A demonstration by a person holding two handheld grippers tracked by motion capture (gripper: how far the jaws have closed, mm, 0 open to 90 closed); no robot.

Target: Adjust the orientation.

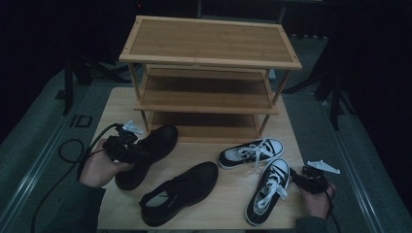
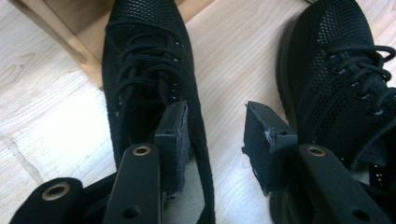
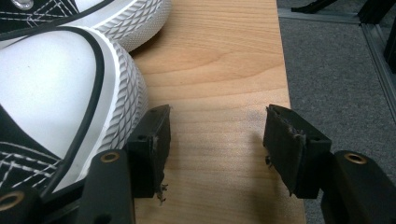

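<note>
- The black mesh lace-up shoe (image 1: pixel 148 154) lies on the pale wooden table (image 1: pixel 228 194) just in front of the three-tier bamboo shoe rack (image 1: pixel 209 73), long axis slanting, toe towards the rack's left leg.
- The left gripper (image 1: pixel 130 151) sits at its heel collar, jaws apart: one pad inside the opening, one outside, not pressing.
- Its black mesh twin (image 1: pixel 180 191) lies just right, parallel.
- Two black-and-white canvas sneakers (image 1: pixel 268 187) lie further right of the rack's front.
- The right gripper (image 1: pixel 303 177), jaws apart and holding nothing, rests beside the nearer sneaker's toe.
</note>
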